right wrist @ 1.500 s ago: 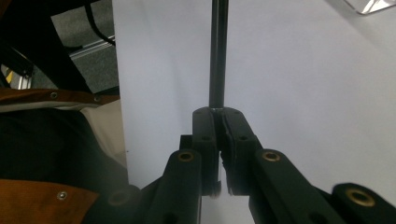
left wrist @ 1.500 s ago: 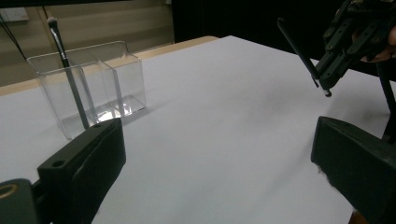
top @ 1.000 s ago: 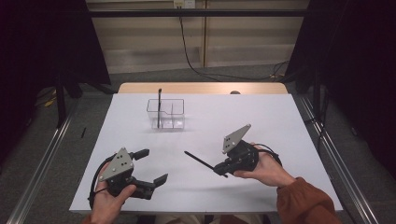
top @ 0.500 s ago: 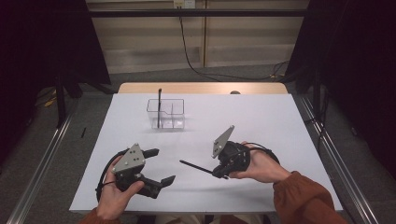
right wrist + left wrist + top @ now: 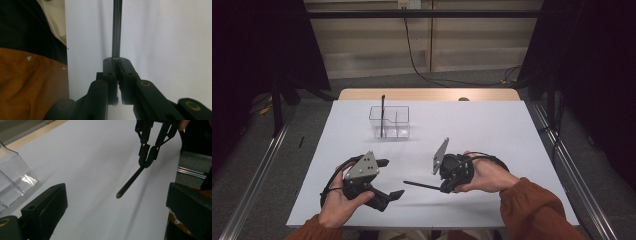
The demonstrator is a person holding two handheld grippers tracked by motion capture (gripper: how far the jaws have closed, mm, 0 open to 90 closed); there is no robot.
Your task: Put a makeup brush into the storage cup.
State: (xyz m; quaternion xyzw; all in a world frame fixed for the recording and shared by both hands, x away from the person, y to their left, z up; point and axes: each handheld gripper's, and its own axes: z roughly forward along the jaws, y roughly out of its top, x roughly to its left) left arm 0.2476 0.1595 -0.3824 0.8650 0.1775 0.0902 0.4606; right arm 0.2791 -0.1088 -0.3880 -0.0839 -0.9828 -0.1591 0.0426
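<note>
The white table (image 5: pixel 492 130) carries one landmark, a clear divided bin (image 5: pixel 390 121) toward its far side, with a thin dark stick (image 5: pixel 382 114) standing upright in one of its compartments. Everything else sits nearer the person than that bin.

To the near left of the bin, the left gripper (image 5: pixel 388 178) is held in the left hand with its jaws spread wide and nothing between them; in the left gripper view the two black jaws stand well apart.

To the near right of the bin, the right gripper (image 5: pixel 443 188) is clenched on the end of a second dark rod (image 5: pixel 422 185). The right gripper view shows the pads pinched tight on it.

The rod's long axis runs almost level above the table, its free tip (image 5: pixel 119 195) pointing across at the left gripper's open jaws, away from the bin. So the left gripper is the nearer free one, and I judge a handover or a re-grip likely.
</note>
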